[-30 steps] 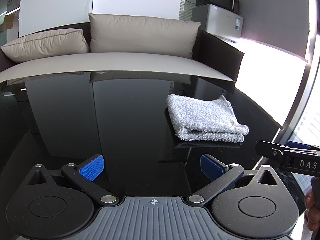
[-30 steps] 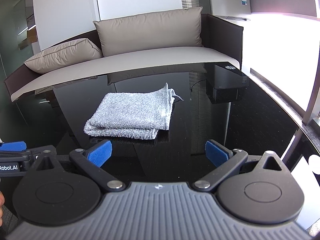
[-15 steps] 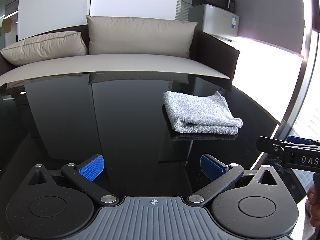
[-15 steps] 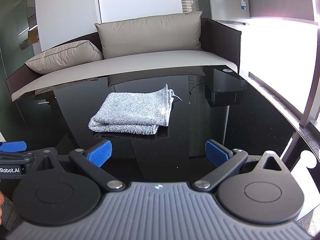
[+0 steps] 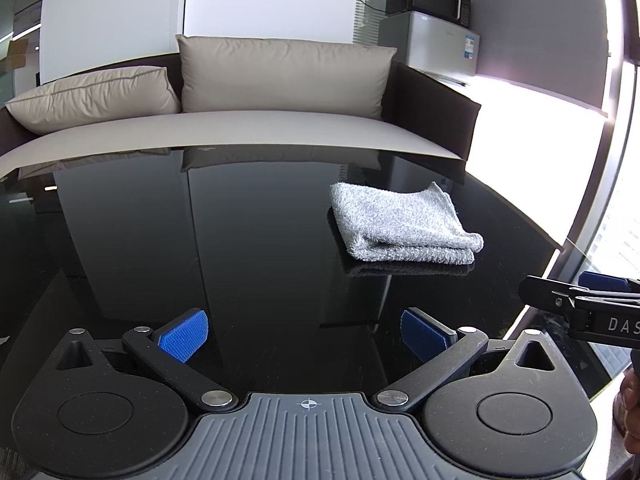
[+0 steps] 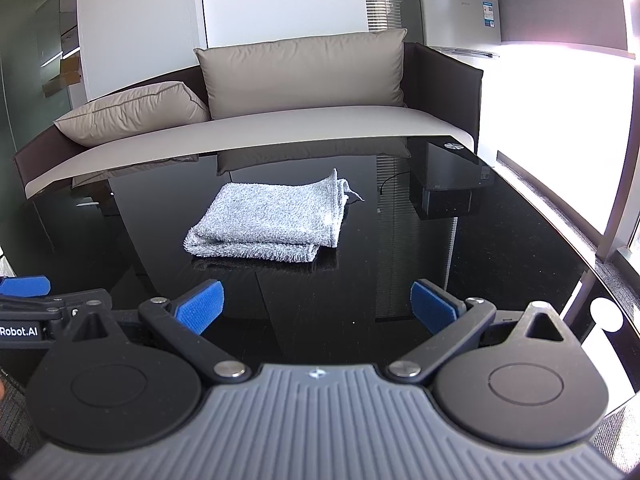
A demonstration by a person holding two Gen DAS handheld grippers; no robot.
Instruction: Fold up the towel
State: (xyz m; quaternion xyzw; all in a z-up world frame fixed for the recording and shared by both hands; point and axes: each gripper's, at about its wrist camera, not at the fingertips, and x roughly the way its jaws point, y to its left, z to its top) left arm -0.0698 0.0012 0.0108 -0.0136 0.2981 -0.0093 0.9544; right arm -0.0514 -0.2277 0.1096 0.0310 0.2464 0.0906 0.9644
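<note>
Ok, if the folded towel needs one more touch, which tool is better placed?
Right, probably. In its view the folded grey terry towel lies almost straight ahead of the open right tool. From the open left tool it sits off to the right. Neither touches it.

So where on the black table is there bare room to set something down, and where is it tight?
Bare glass lies left of the folded towel out to the table's left side, and between the towel and the open left gripper. Right of the towel, bare glass runs to the window-side rim. Tightest is the near right corner, where the open right gripper hovers.
</note>
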